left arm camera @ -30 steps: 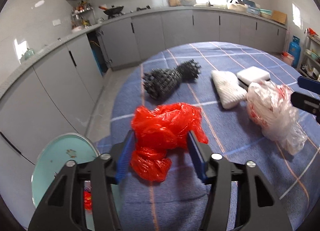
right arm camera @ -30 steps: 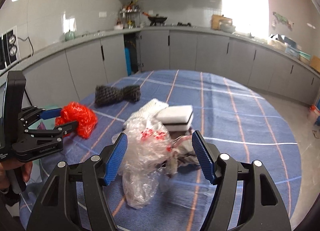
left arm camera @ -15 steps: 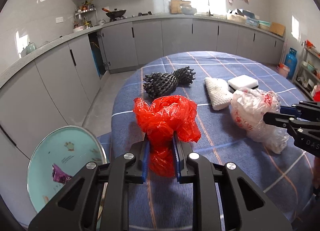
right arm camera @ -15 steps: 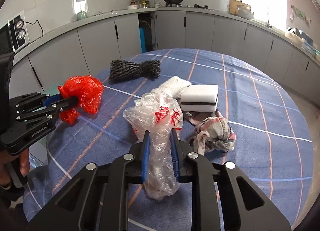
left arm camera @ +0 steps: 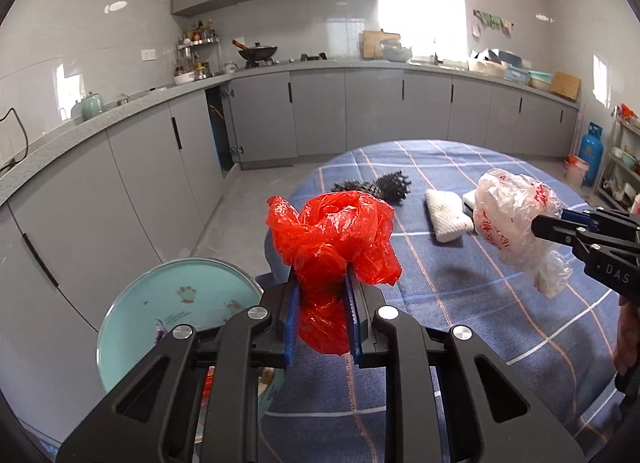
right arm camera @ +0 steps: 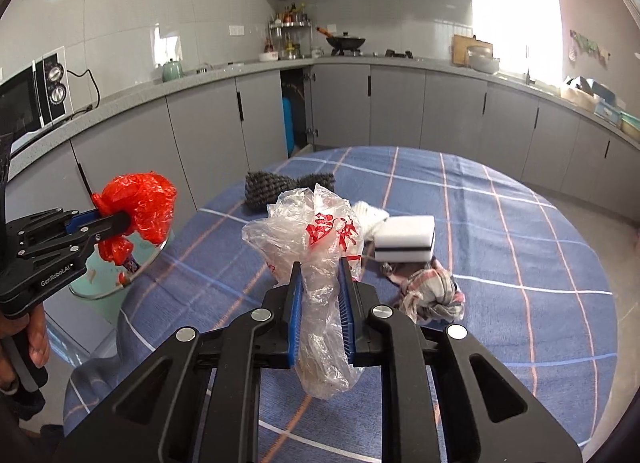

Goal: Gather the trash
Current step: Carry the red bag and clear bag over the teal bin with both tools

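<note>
My left gripper (left arm camera: 321, 287) is shut on a crumpled red plastic bag (left arm camera: 334, 235), held up off the table near its left edge. The same red plastic bag (right arm camera: 136, 207) shows at the left of the right wrist view, above a teal bin (right arm camera: 100, 287). My right gripper (right arm camera: 319, 275) is shut on a clear plastic bag with red print (right arm camera: 316, 235), lifted over the blue checked tablecloth (right arm camera: 500, 223). That clear plastic bag (left arm camera: 512, 215) hangs at the right of the left wrist view. The round teal bin (left arm camera: 176, 303) stands on the floor below left of the red bag.
On the table lie a dark mesh scrubber (right arm camera: 280, 187), a white knitted cloth (left arm camera: 446, 215), a white sponge with a black stripe (right arm camera: 406, 237) and a checked rag (right arm camera: 432, 295). Grey cabinets (left arm camera: 140, 167) line the walls. A hand (right arm camera: 36, 343) holds the left gripper's handle.
Both grippers went from open to shut on their bags. The left one lifted the red bag off the table towards the bin side; the right one raised the clear bag slightly.
</note>
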